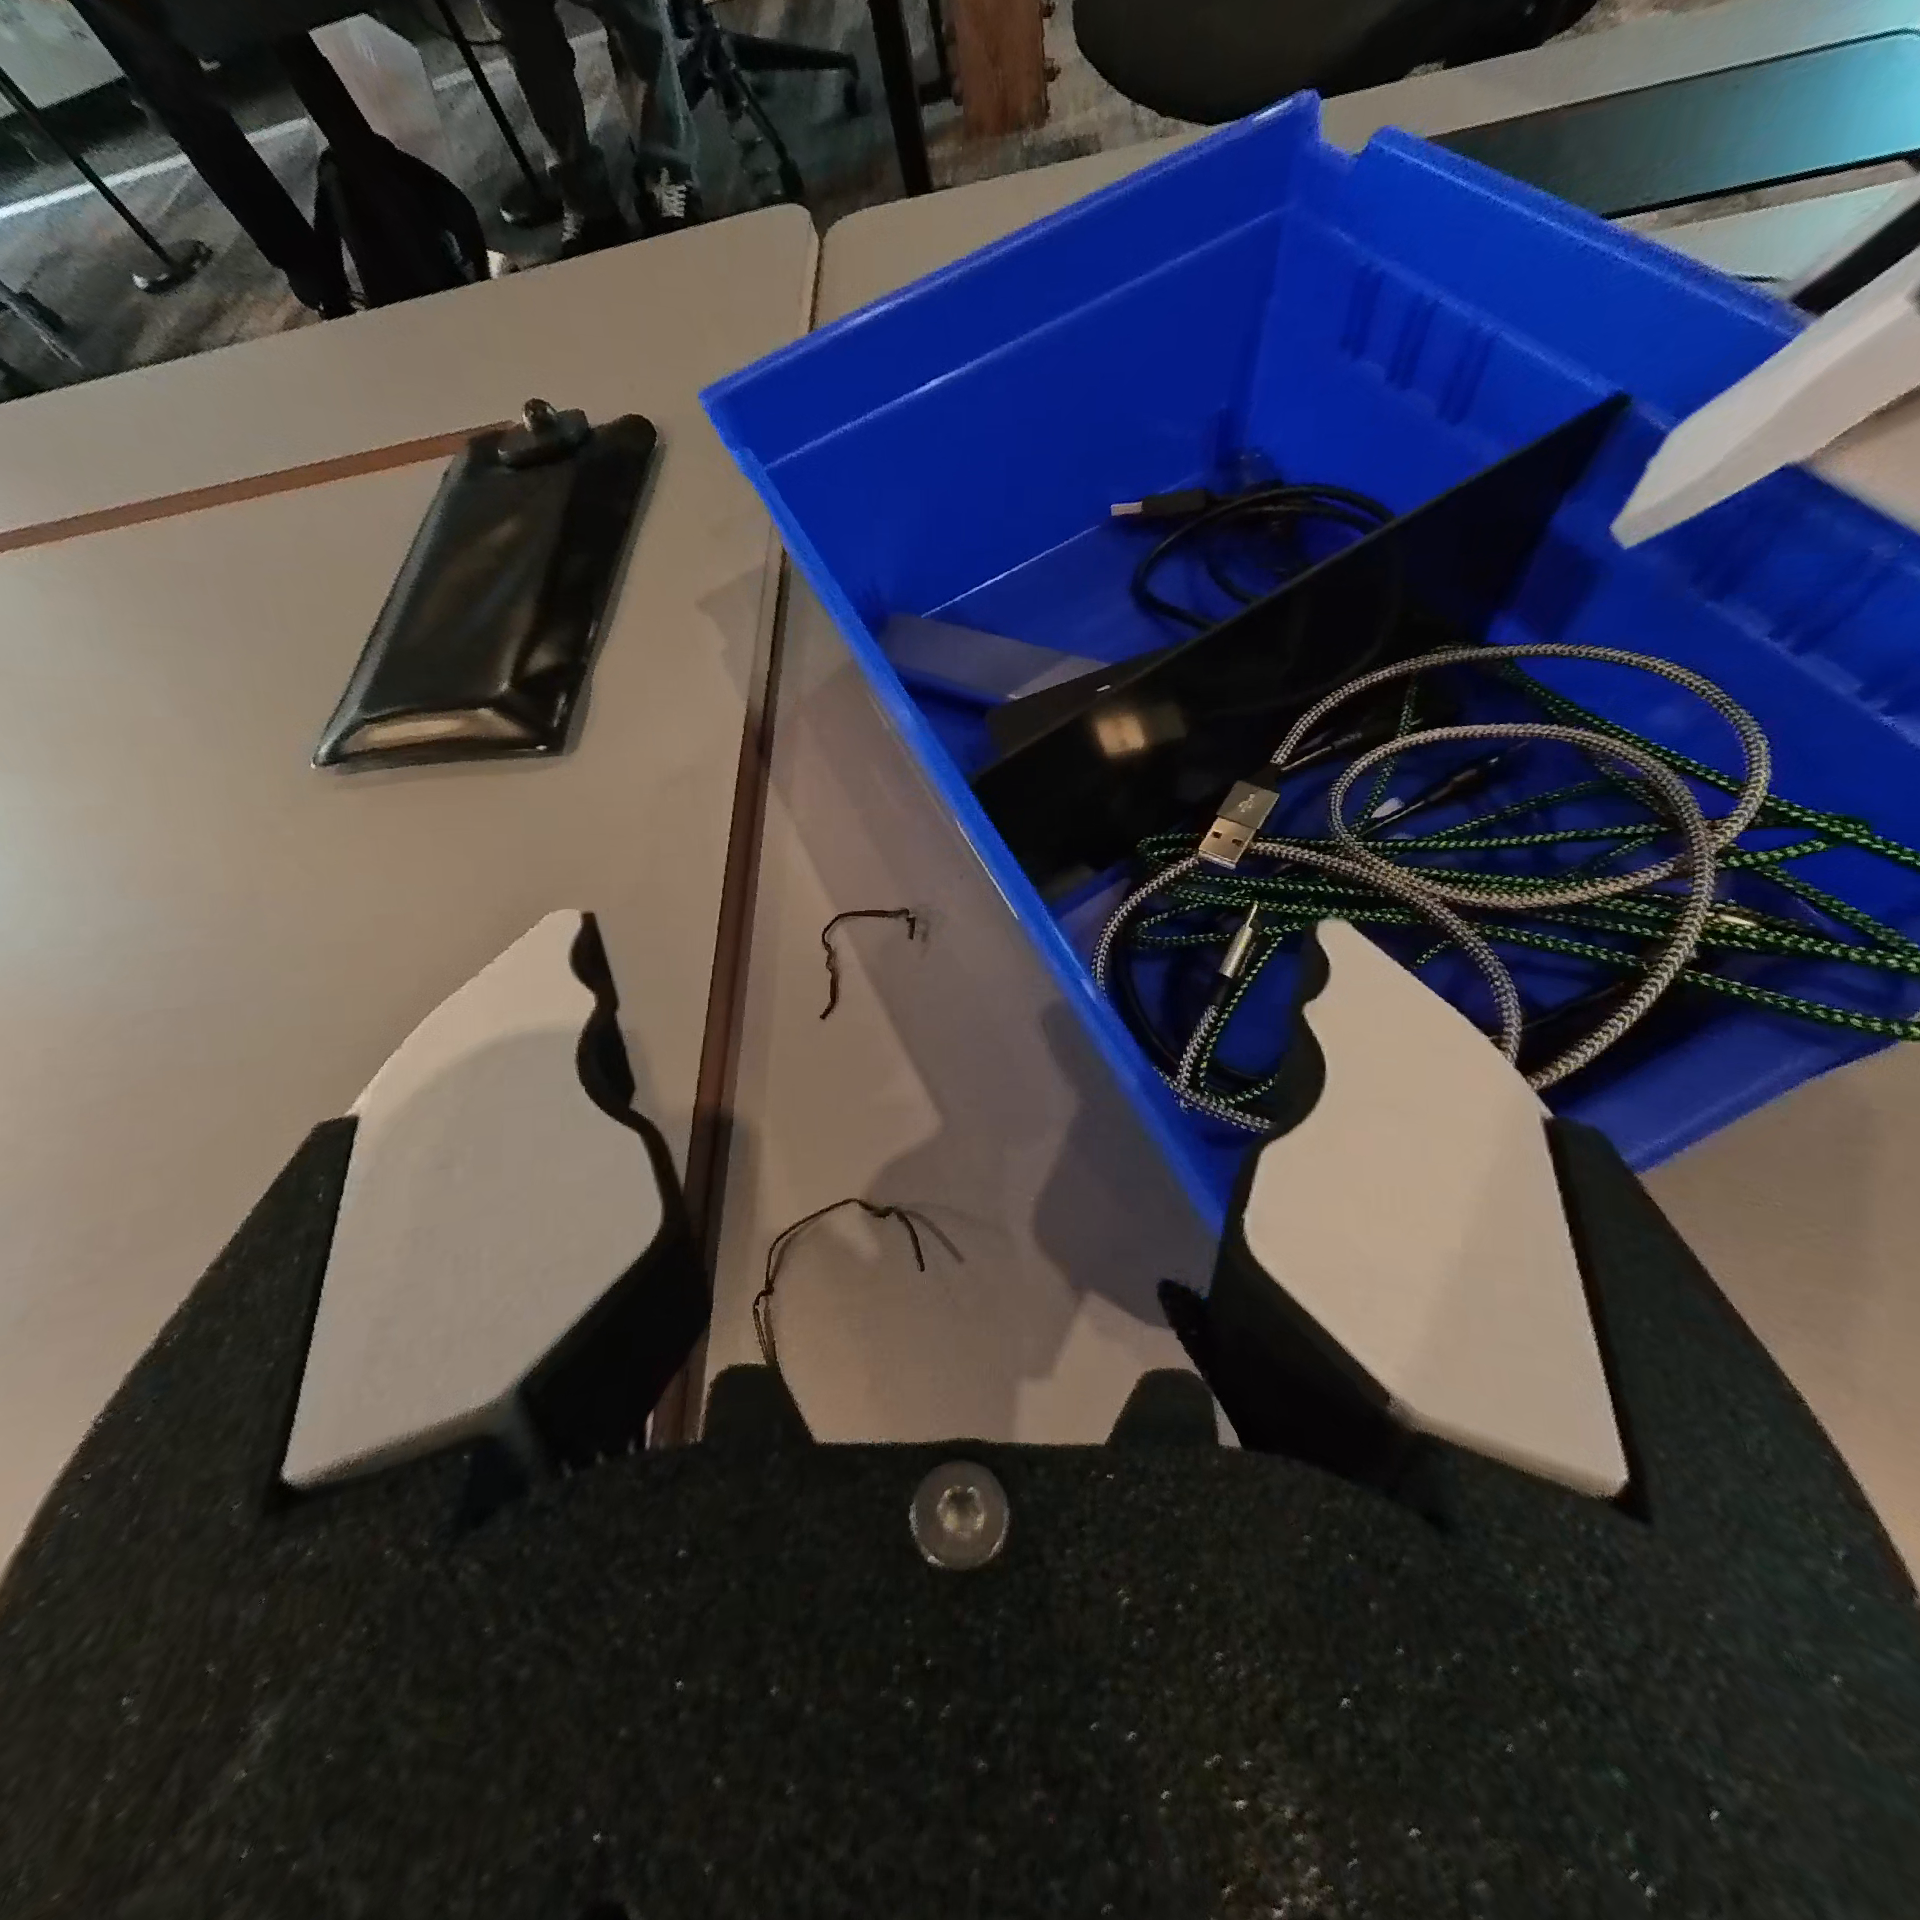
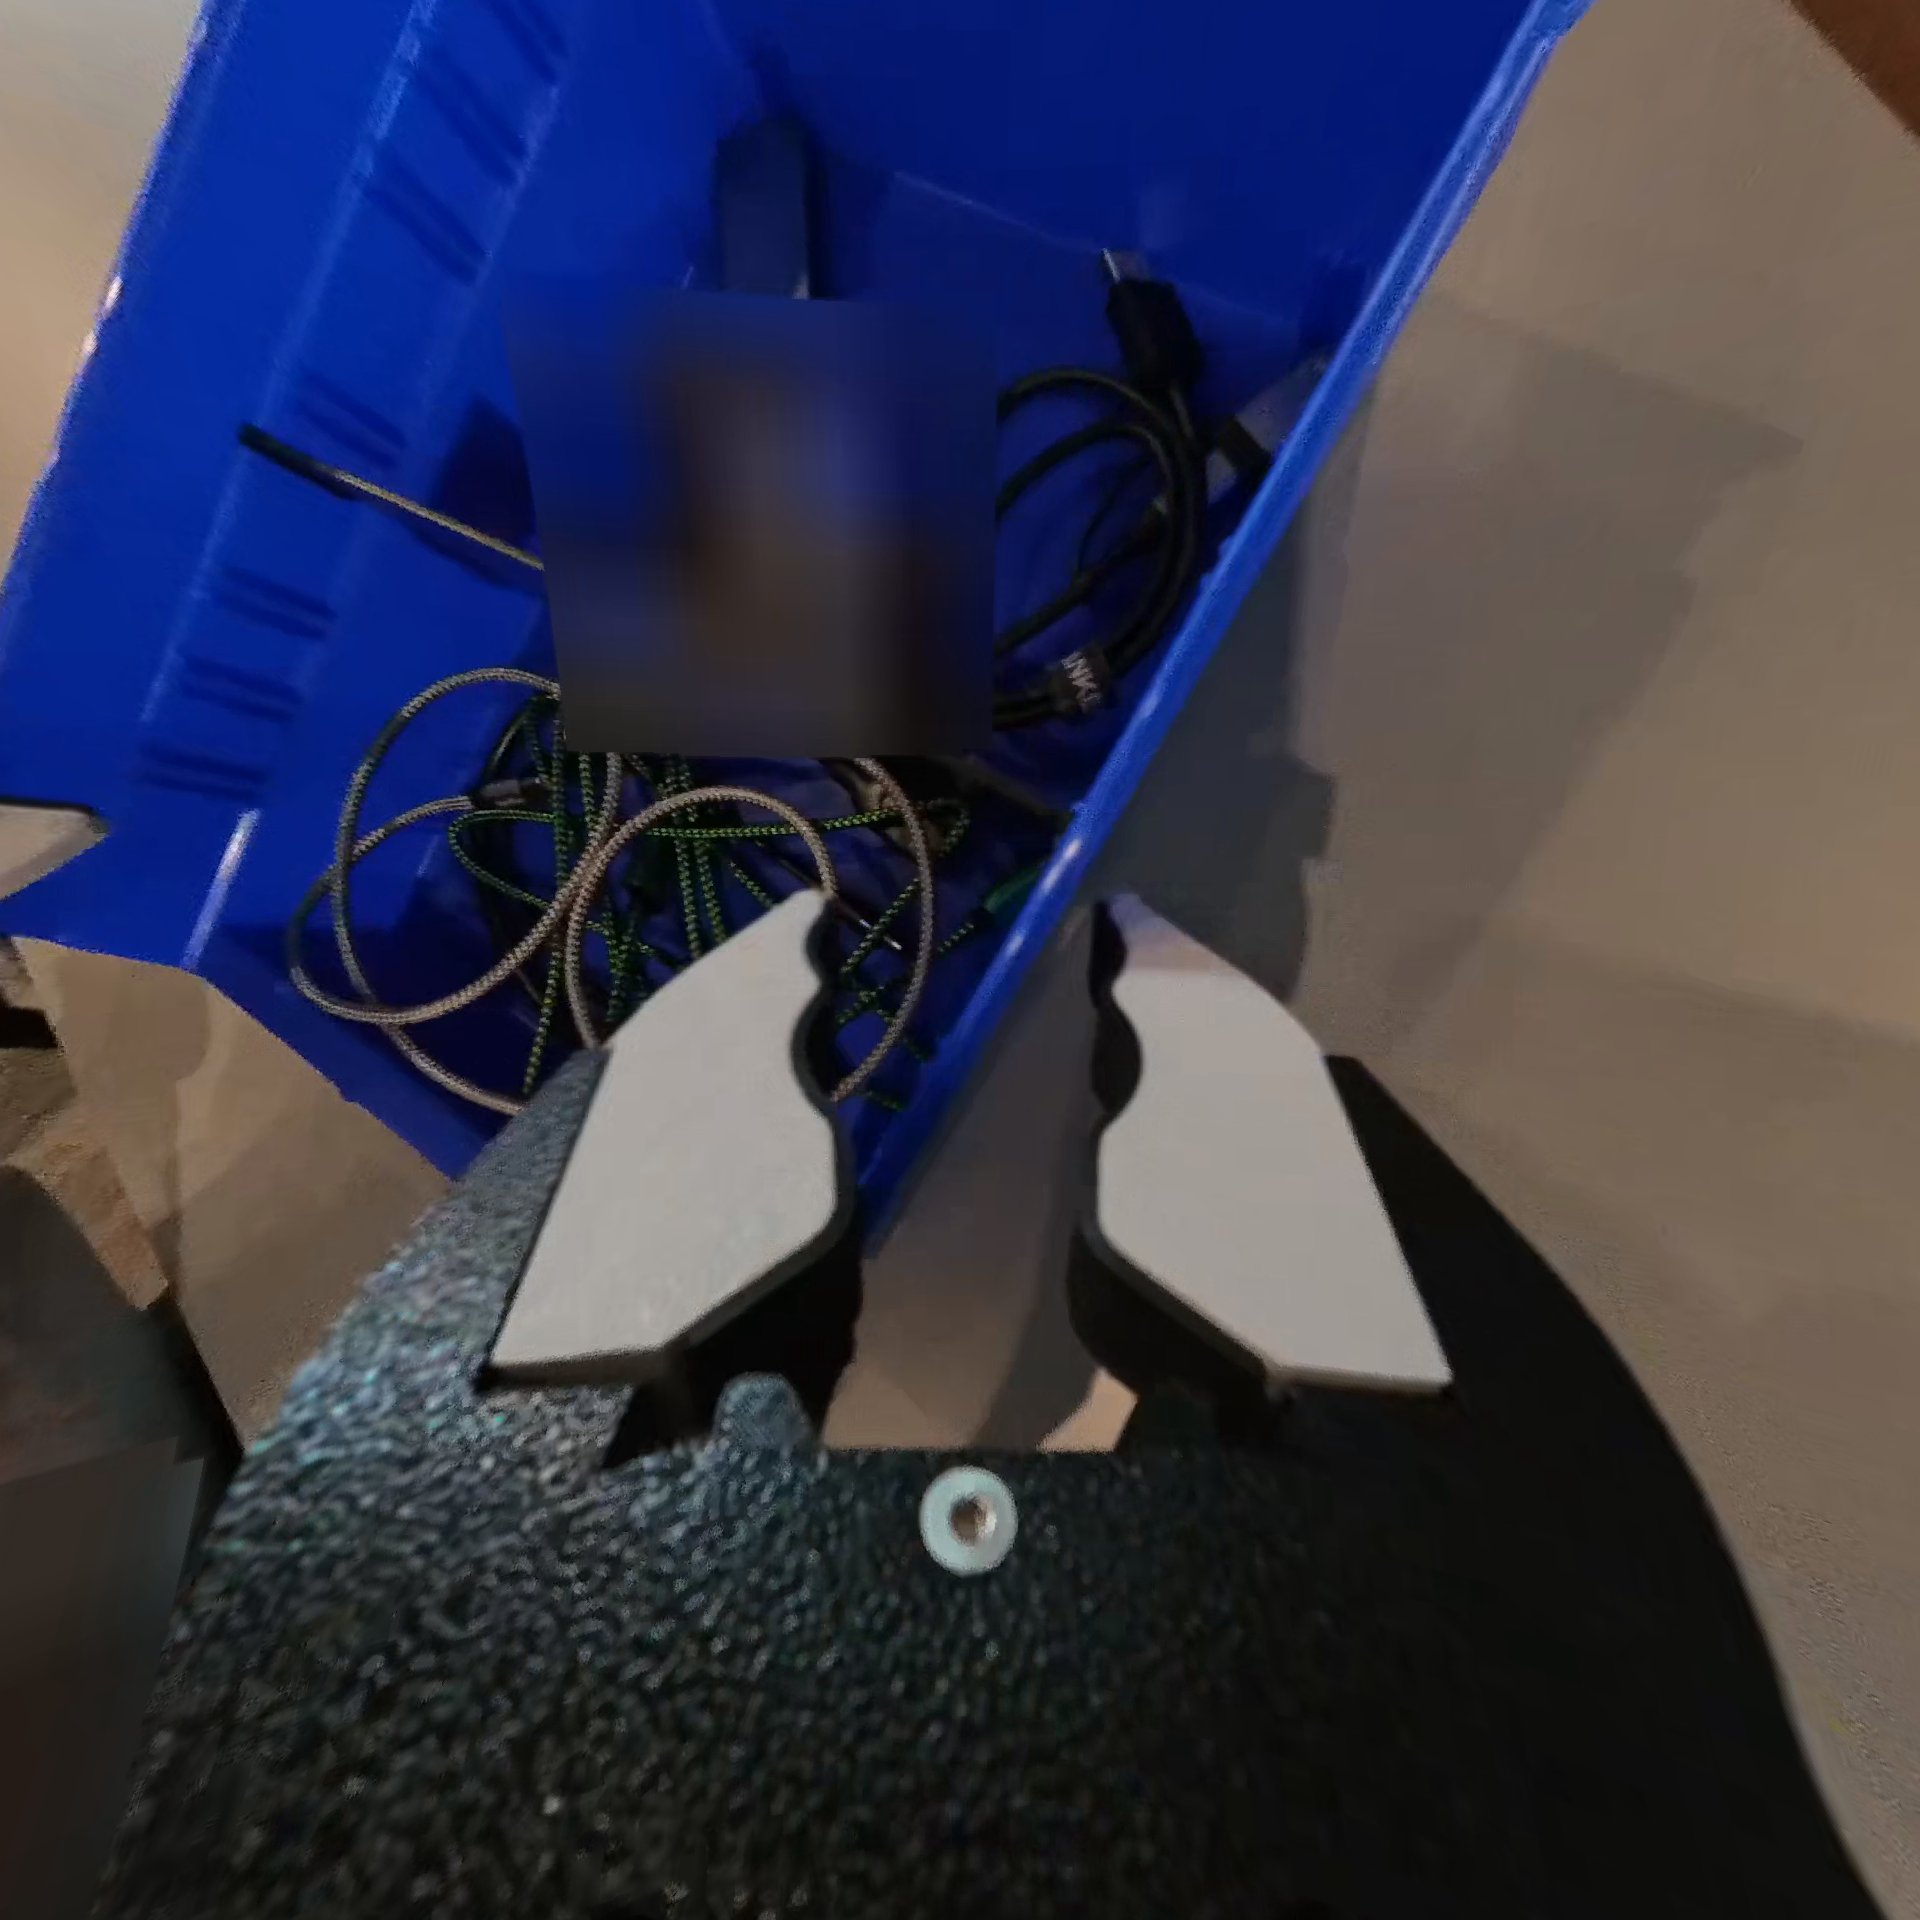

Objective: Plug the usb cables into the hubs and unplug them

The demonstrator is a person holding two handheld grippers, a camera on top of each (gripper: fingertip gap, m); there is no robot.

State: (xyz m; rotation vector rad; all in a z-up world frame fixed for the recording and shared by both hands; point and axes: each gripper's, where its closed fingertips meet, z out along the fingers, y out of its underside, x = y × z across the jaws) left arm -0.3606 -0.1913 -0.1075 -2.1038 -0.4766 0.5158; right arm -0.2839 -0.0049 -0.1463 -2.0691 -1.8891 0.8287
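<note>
Left tongs (image 1: pixel 951 940) spread wide, empty, over table beside blue bin (image 1: pixel 1039 343); right tongs (image 2: pixel 961 914) apart, straddling bin rim, gripping nothing

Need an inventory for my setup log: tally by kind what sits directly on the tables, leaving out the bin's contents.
Blue bin: 1
Black pouch: 1
Dark wire ties: 2
Total: 4
</note>
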